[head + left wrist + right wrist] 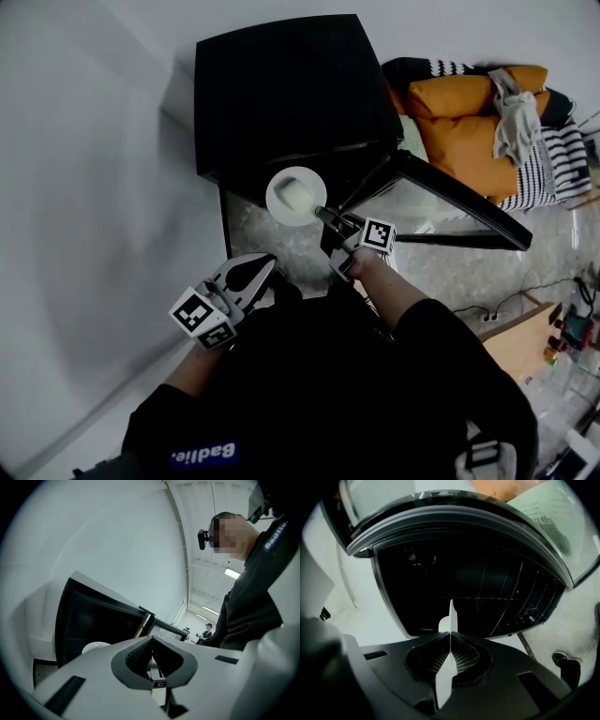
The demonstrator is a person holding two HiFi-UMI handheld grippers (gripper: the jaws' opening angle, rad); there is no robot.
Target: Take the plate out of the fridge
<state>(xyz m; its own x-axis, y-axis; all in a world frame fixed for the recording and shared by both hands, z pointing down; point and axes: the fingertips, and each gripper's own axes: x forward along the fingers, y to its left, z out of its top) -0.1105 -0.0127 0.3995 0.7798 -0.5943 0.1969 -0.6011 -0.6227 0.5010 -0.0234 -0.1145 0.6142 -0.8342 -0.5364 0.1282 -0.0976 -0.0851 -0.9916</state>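
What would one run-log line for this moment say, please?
right tool: shut on plate rim | plate: in front of open fridge | left tool: shut, empty

In the right gripper view the plate (451, 613) shows only edge-on, its near rim buried between the clamped jaws of the right gripper (450, 637). The fridge (464, 588) interior is too dark to read (faint wire racks only). The left gripper (152, 643) hides most of the plate in its own view, where a distant person (206, 631) is too small to make out.

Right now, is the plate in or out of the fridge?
Out: head view shows the plate clear of the fridge front, rim pinched in the right gripper.
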